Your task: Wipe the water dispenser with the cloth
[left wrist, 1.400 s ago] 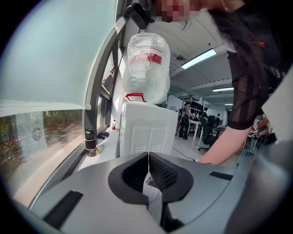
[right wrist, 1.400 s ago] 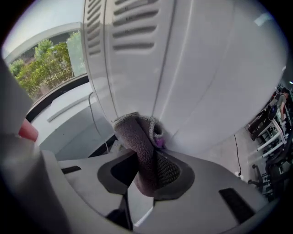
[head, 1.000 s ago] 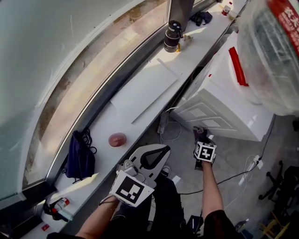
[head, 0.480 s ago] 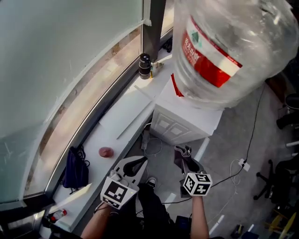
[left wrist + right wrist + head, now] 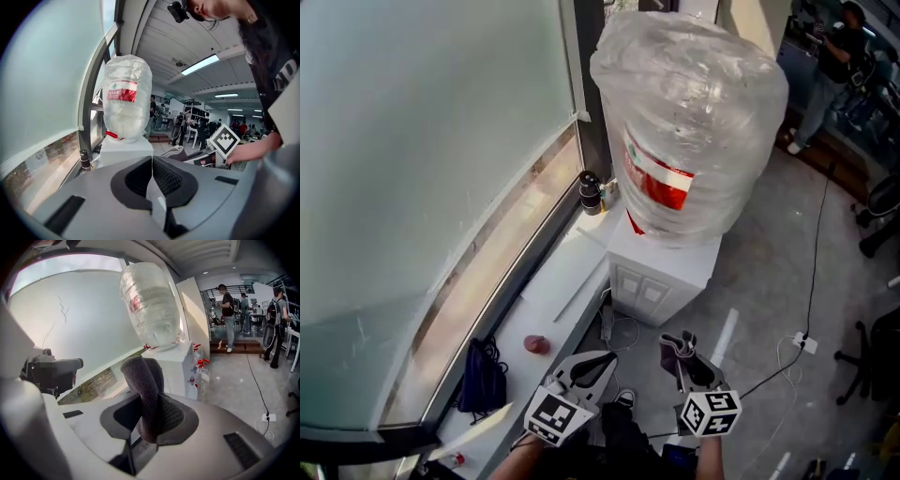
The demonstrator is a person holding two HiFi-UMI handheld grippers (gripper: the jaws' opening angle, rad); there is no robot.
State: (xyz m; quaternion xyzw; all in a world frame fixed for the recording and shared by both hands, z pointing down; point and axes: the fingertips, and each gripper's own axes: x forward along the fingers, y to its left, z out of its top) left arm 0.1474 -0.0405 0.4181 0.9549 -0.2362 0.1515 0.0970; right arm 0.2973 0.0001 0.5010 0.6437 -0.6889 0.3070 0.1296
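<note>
White dispenser (image 5: 661, 272) sits farther off than half a second ago, with its whole bottle (image 5: 689, 122) now in the head view and both grippers lower in frame. Left gripper (image 5: 598, 364) has its jaws pressed together on nothing. Right gripper (image 5: 686, 361) pinches the grey cloth (image 5: 675, 347), well short of the dispenser. Clear bottle stands upturned on top; its fill cannot be told

Window sill (image 5: 546, 305): white, runs below the frosted pane (image 5: 422, 141). On it, far to near: black cylindrical container (image 5: 591, 192) beside the dark frame post (image 5: 589, 103); flat white panel (image 5: 574, 274) lying along the sill; small pink round object (image 5: 536, 344); dark blue bag (image 5: 483, 377) with a black cord. Grey floor (image 5: 769, 281): black cable (image 5: 812, 272) leads to a white plug block (image 5: 804, 343). Person (image 5: 834, 56) stands far off, top right.
</note>
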